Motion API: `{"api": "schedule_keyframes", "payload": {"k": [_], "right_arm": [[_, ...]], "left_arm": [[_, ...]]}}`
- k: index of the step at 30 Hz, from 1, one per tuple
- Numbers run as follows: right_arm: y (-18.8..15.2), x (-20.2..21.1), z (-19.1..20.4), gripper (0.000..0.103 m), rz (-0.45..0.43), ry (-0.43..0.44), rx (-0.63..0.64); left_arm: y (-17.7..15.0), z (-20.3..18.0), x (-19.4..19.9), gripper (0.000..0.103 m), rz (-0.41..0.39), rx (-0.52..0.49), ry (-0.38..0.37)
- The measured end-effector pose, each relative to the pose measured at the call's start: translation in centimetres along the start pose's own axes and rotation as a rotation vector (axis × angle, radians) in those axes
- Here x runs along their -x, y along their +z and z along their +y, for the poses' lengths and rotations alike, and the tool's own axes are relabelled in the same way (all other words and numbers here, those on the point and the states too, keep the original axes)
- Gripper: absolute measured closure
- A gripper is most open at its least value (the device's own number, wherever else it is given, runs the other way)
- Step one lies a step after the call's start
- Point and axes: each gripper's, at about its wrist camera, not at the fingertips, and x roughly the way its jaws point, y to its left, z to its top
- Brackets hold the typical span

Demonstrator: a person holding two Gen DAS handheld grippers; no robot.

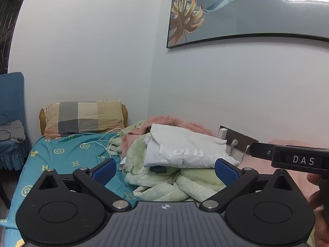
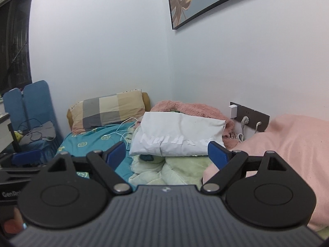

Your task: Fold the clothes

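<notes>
1. The bed has open teal sheet on the left; walls close off the far and right sides.
2. The white shirt, seemingly already folded, lies on the green blanket.
3. Left claw and right claw hover, both spread apart and empty; next comes reaching for a garment.

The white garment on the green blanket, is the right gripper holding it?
No, the right gripper is open and apart from the white garment.

Dim cool indoor light; glare on wall picture; fisheye-bent edges.
</notes>
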Motion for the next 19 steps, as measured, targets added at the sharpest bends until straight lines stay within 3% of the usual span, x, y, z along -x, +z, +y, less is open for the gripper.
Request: {"api": "schedule_keyframes", "payload": {"k": [19], "right_arm": [[-2.1, 0.2, 1.0, 0.015, 0.007, -0.044, 0.028]], "left_arm": [[-0.6, 0.8, 1.3, 0.0, -0.013, -0.003, 0.009]]}}
